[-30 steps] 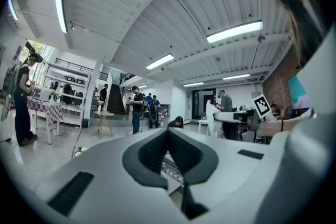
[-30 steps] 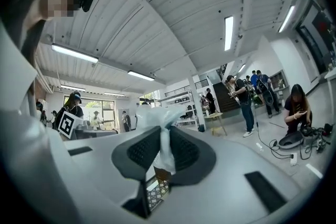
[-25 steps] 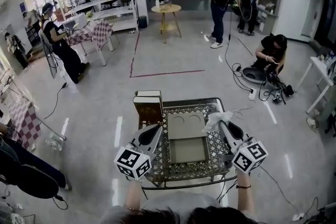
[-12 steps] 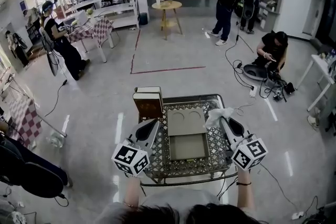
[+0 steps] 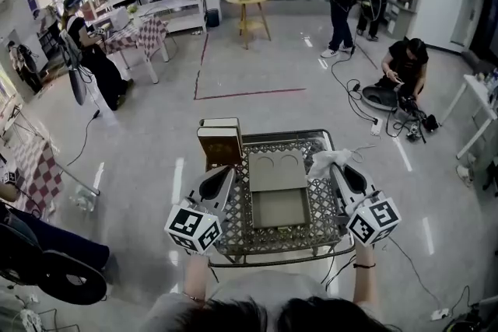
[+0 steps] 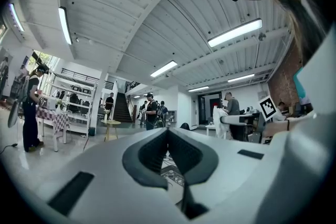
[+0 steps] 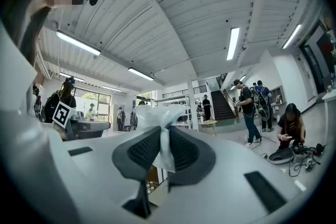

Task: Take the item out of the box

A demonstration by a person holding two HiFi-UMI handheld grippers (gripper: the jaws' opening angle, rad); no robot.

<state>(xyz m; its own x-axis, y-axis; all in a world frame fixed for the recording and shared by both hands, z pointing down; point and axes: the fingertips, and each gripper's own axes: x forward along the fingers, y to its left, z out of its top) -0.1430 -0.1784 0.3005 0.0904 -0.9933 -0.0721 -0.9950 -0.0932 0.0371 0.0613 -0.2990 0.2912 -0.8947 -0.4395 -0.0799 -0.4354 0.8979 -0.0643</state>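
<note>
Already out of the open box (image 5: 278,207), the white plastic bag (image 7: 159,119) hangs just right of it over the worktop (image 5: 233,235). Right gripper (image 5: 337,169) fingers pinch its gathered neck. Looks light, soft, slippery; neck seems the best hold. Left gripper (image 5: 224,176) fingers together, empty.

Your left gripper (image 6: 168,131): jaws together at the tips, nothing held. A sliver of patterned metal table (image 6: 173,178) shows in the slot behind the tips.

To your right: your right gripper (image 6: 226,120) with its marker cube (image 6: 268,107), and a white bag (image 6: 218,126) at its tip.

Far left: one person (image 6: 30,107) standing at a checked-cloth table (image 6: 52,120), with shelving (image 6: 79,94) behind.

Centre distance: a round wooden table (image 6: 110,124), a staircase (image 6: 121,110) and a group of people (image 6: 152,113).

Overhead: a ribbed white ceiling (image 6: 131,13) with lit strip lights (image 6: 234,32).
</note>
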